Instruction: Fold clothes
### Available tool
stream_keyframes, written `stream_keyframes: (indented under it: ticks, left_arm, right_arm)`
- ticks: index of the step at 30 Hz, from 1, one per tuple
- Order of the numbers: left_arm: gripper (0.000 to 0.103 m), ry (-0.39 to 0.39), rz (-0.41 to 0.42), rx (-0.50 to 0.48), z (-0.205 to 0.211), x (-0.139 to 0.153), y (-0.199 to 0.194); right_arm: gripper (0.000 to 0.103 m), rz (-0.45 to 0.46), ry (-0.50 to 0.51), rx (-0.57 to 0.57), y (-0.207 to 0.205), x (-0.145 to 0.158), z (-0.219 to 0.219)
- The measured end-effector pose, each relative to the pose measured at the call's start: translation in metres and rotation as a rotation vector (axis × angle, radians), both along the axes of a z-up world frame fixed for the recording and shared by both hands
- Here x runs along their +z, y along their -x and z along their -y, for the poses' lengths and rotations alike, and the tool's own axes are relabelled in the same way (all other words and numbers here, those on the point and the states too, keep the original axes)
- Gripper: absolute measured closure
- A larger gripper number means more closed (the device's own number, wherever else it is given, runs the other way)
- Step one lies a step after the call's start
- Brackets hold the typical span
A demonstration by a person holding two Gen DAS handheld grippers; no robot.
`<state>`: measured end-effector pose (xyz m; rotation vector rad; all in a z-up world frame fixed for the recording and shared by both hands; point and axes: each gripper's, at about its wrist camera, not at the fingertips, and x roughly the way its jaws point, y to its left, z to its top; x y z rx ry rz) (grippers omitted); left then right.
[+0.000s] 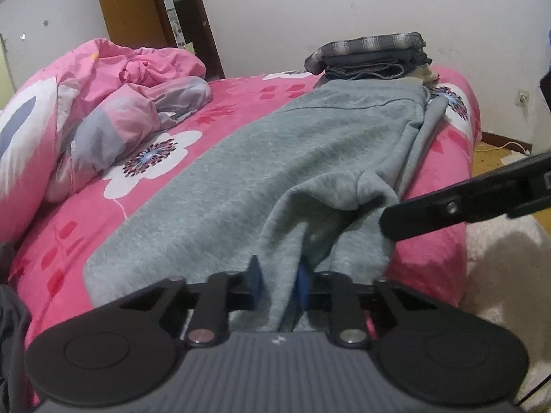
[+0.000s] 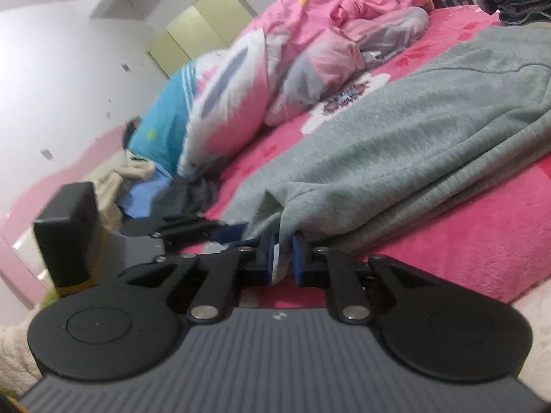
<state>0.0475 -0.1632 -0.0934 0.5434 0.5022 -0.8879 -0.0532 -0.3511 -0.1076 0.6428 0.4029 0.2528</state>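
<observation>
**Both grippers pinching grey garment hem**

Left gripper (image 1: 278, 284) and right gripper (image 2: 283, 261) are clamping the near edge of the grey garment (image 1: 275, 158) — it's lying lengthwise away across the pink bed (image 1: 241, 93), folded stack (image 1: 372, 56) sitting beyond.

Under my jaws spreads a bed (image 1: 241, 99) covered in a pink flowered sheet. A grey sweatshirt (image 1: 275, 172) lies along its middle, reaching the near edge. A crumpled pink duvet (image 1: 113, 79) is heaped at the left. At the far right sits a stack of folded clothes (image 1: 372, 55), a plaid piece on top.
</observation>
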Motion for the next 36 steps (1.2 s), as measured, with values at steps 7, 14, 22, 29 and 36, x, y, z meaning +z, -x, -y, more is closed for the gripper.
stream_keyframes:
  ticks: [7, 14, 22, 29, 36]
  left_arm:
    - [0.092, 0.117, -0.069, 0.031, -0.012, 0.019, -0.010]
    - [0.092, 0.158, -0.080, 0.032, -0.016, 0.028, -0.009]
    - [0.093, 0.171, -0.093, 0.014, -0.020, 0.030, -0.006]
    - [0.093, 0.114, -0.086, -0.015, -0.023, 0.007, 0.000]
    - [0.077, 0.079, -0.032, -0.021, -0.026, -0.010, 0.008]
  right_arm:
    - [0.091, 0.006, 0.112, 0.010, 0.005, -0.006, 0.001]
    - [0.091, 0.032, 0.163, 0.042, -0.017, -0.010, -0.016]
    - [0.092, 0.038, 0.229, -0.047, -0.041, -0.017, -0.029]
    - [0.092, 0.041, 0.281, -0.133, -0.053, -0.023, -0.038]
    - [0.091, 0.018, 0.262, -0.210, -0.028, -0.023, -0.029]
